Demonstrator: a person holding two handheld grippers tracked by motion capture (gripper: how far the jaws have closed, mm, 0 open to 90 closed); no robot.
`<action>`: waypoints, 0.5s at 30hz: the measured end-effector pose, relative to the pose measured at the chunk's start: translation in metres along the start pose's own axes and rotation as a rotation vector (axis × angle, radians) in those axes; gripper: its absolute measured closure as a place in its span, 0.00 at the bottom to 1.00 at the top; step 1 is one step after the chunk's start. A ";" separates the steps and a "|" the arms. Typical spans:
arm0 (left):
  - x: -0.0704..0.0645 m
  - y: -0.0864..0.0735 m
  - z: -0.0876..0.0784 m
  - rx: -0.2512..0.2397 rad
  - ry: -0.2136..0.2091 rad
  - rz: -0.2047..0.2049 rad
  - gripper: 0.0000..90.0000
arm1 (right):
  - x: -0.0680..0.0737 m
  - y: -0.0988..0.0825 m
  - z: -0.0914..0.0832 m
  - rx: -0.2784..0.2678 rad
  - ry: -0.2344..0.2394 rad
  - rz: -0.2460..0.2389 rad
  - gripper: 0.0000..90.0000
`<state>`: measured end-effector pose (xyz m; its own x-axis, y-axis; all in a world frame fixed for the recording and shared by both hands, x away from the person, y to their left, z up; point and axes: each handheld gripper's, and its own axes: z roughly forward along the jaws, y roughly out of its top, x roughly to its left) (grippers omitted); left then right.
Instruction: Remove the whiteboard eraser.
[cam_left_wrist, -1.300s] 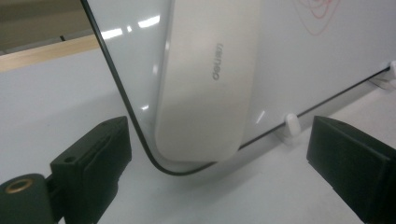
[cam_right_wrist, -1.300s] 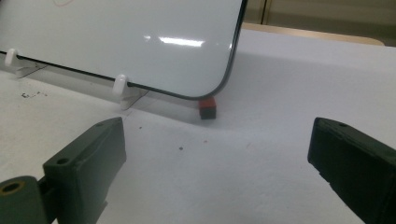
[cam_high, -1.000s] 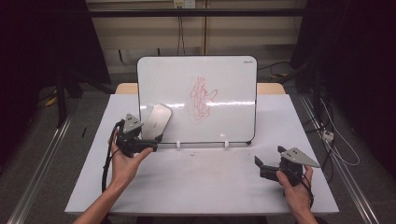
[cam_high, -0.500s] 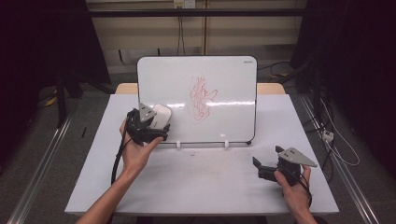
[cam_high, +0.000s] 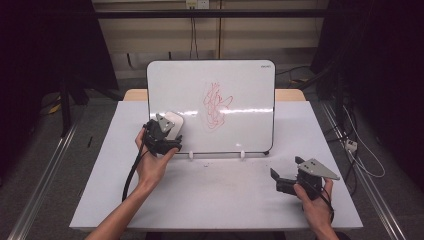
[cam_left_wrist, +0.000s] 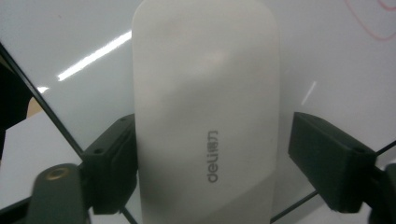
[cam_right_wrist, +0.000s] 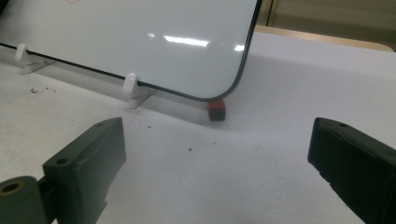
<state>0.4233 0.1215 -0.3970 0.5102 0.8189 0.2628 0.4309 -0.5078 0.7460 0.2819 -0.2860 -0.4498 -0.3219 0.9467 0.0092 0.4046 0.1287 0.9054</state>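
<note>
L gripper (cam_high: 167, 140) is up at the lower-left part of the white rectangular whiteboard (cam_high: 240, 90), which stands upright on small white clip feet (cam_right_wrist: 132, 88) on the pale grey bench (cam_high: 215, 195). Its jaws have just been closing w/ the white rounded plastic eraser (cam_left_wrist: 205, 116) between them; the eraser lies flat against the board face. In the L gripper view one jaw touches the eraser's edge, the other is a bit apart from the opposite edge, so no full pinch yet. Red scribble (cam_high: 216, 105) sits near the board's middle, well apart from the eraser, to its right. R gripper (cam_high: 280, 182) rests low on the bench near the board's lower-right corner, jaws spread wide w/ nothing between them. Small red-and-black block (cam_right_wrist: 216, 109) sits under that corner.
</note>
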 end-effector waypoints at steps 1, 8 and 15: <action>0.002 -0.001 -0.002 -0.005 0.003 -0.001 0.29 | 0.000 0.000 0.000 -0.001 0.000 0.000 0.05; 0.002 -0.003 0.000 -0.003 0.008 0.004 0.33 | 0.000 0.000 0.000 -0.002 0.002 -0.002 0.05; 0.004 -0.003 0.001 -0.002 -0.006 -0.012 0.33 | 0.000 0.000 0.001 -0.002 0.001 -0.006 0.05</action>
<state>0.4243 0.1259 -0.3987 0.5094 0.8234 0.2501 0.4354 -0.4973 0.7504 0.2824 -0.2855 -0.4499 -0.3249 0.9458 0.0042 0.4008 0.1337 0.9063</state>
